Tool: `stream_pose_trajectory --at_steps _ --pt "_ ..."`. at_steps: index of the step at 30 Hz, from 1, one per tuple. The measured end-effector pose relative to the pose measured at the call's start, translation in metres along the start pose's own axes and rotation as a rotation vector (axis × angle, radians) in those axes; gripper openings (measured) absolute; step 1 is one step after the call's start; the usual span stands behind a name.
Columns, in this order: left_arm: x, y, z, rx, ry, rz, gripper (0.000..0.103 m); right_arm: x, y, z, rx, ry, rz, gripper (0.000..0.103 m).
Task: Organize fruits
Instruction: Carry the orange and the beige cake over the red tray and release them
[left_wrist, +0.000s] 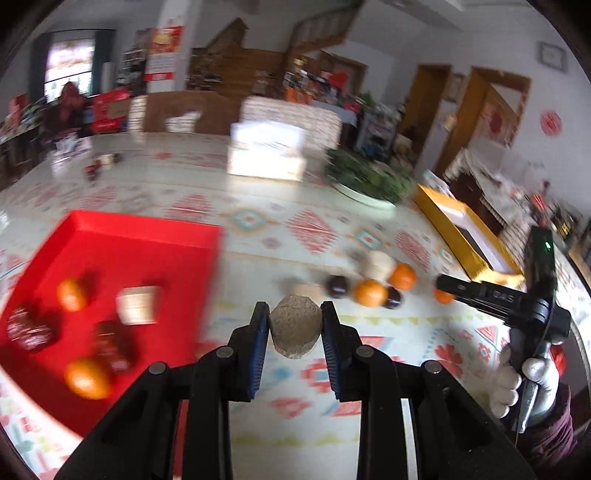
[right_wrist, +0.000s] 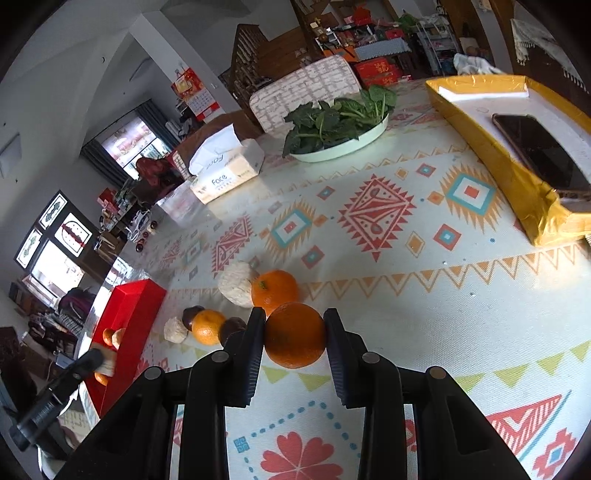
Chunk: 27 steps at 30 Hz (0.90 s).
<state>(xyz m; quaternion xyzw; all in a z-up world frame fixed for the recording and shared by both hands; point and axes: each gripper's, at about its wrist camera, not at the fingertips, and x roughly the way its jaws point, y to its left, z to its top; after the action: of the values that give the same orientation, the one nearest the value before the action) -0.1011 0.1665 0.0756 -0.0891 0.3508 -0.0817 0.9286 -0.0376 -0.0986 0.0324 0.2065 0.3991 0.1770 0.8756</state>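
The left gripper (left_wrist: 294, 325) has its jaws closed on a rough tan fruit (left_wrist: 295, 326), lifted clear of the table (left_wrist: 258, 236); the right gripper (right_wrist: 294, 334) clamps an orange (right_wrist: 294, 335) low over the cloth. Carrying each into the red tray (left_wrist: 122, 251) probably wants a high, level path and a gentle release among the fruit already there. Loose oranges, dark fruits and pale ones (right_wrist: 238, 282) lie just ahead; a bowl of greens (right_wrist: 340, 125), tissue box (right_wrist: 225, 173) and yellow box (right_wrist: 517, 155) stand well apart.
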Motion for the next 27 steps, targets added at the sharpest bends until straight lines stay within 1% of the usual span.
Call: stream_pose_trajectory --at_steps 2,3,5,6,10,13,16,21,25,27 --pt "-0.013 0.022 0.0 -0.029 -0.019 0.042 0.027 -0.005 0.009 -0.001 0.0 -0.009 0.008 0.035" --pt "-0.021 0.037 -0.001 -0.05 -0.028 0.073 0.027 -0.007 0.015 -0.003 0.003 -0.007 0.023 0.035" --pt "-0.027 0.057 -0.003 -0.082 -0.033 0.109 0.027 -0.007 0.033 -0.005 -0.007 0.008 0.055 0.035" --pt "-0.03 0.071 -0.005 -0.102 -0.034 0.135 0.027 -0.005 0.049 -0.007 -0.031 0.021 0.067 0.035" --pt "-0.033 0.105 -0.015 -0.173 -0.021 0.181 0.027 0.01 0.102 -0.013 -0.116 0.071 0.108 0.035" --pt "-0.034 0.12 -0.023 -0.199 -0.014 0.196 0.027 0.029 0.145 -0.021 -0.178 0.127 0.152 0.035" --pt "-0.037 0.13 -0.025 -0.21 -0.02 0.21 0.027 0.046 0.178 -0.031 -0.221 0.173 0.187 0.035" --pt "-0.04 0.156 -0.027 -0.259 -0.019 0.238 0.027 0.068 0.228 -0.047 -0.287 0.224 0.238 0.035" --pt "-0.042 0.174 -0.029 -0.314 -0.019 0.235 0.027 0.081 0.255 -0.058 -0.334 0.248 0.246 0.035" --pt "-0.044 0.18 -0.03 -0.336 -0.027 0.218 0.03 0.087 0.264 -0.063 -0.354 0.259 0.243 0.035"
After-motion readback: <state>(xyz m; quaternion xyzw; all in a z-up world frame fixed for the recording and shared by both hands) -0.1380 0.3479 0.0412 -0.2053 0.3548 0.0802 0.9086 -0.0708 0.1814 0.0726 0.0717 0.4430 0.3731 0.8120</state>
